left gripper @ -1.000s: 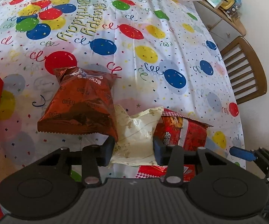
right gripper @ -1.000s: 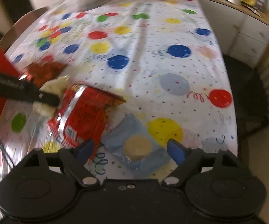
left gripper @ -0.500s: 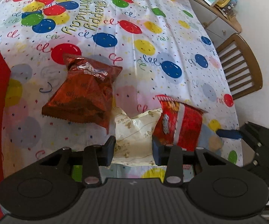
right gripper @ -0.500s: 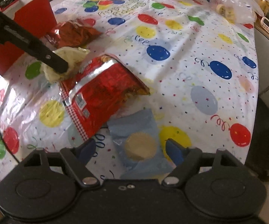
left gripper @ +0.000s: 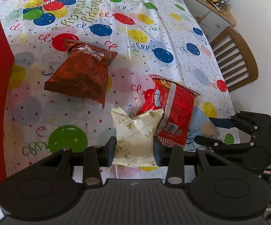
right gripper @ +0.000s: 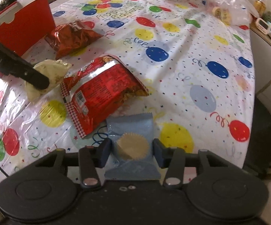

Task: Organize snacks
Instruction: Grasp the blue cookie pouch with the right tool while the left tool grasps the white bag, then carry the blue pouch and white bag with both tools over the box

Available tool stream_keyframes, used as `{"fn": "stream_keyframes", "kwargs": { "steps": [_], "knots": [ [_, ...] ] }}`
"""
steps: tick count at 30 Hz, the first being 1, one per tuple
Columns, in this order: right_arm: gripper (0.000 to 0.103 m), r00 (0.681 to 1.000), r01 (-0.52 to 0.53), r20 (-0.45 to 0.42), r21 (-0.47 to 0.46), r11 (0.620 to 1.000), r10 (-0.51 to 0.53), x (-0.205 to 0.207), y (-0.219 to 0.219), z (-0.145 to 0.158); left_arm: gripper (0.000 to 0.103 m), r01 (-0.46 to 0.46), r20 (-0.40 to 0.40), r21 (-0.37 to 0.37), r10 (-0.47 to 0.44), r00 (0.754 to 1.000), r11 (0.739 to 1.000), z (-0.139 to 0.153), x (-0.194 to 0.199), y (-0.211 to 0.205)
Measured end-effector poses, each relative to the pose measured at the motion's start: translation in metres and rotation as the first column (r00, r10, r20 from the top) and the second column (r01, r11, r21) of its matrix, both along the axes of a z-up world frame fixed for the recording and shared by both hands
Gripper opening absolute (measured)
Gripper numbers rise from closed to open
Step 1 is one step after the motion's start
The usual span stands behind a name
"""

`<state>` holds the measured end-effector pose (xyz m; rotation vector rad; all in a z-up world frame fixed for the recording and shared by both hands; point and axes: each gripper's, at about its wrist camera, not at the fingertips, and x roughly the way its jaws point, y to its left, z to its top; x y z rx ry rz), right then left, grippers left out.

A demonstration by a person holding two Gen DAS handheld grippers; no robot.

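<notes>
Beside the red chip bag (right gripper: 101, 91), the right gripper (right gripper: 131, 153) has just closed its jaws onto the blue cookie packet (right gripper: 130, 131), while the left gripper (left gripper: 134, 150) already grips the cream pastry packet (left gripper: 135, 131), so both snacks seem ready for the red box (right gripper: 22, 26).

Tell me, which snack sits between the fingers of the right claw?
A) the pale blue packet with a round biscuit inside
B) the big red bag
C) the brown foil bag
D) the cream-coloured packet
A: in the right wrist view the right claw has its fingers on either side of the pale blue packet, while the cream-coloured packet is in the left claw.
</notes>
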<state>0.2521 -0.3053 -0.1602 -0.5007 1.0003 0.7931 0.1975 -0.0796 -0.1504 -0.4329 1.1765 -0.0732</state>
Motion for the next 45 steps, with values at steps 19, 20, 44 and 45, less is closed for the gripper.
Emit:
{"fn": "stream_keyframes", "kwargs": {
  "steps": [19,20,44,45],
  "knots": [
    [0.046,0.942,0.332,-0.011,0.150,0.931,-0.334,-0.063,-0.011,0.044,0.039,0.028,0.112,0.127,-0.043,0.993,0.992,0.044,-0.048,-0.008],
    [0.046,0.936,0.350,-0.023,0.159,0.923,-0.351,-0.066,-0.009,0.047,0.039,0.027,0.113,0.126,-0.041,0.993,0.992,0.047,-0.051,-0.006],
    [0.047,0.925,0.375,-0.063,0.304,0.876,-0.374,-0.132,0.113,0.117,0.039,-0.087,0.185,0.208,0.049,0.982,0.974,0.106,-0.129,0.103],
    [0.047,0.928,0.366,-0.057,0.309,0.878,-0.367,-0.134,0.121,0.120,0.039,-0.093,0.188,0.209,0.053,0.981,0.973,0.107,-0.132,0.109]
  ]
}}
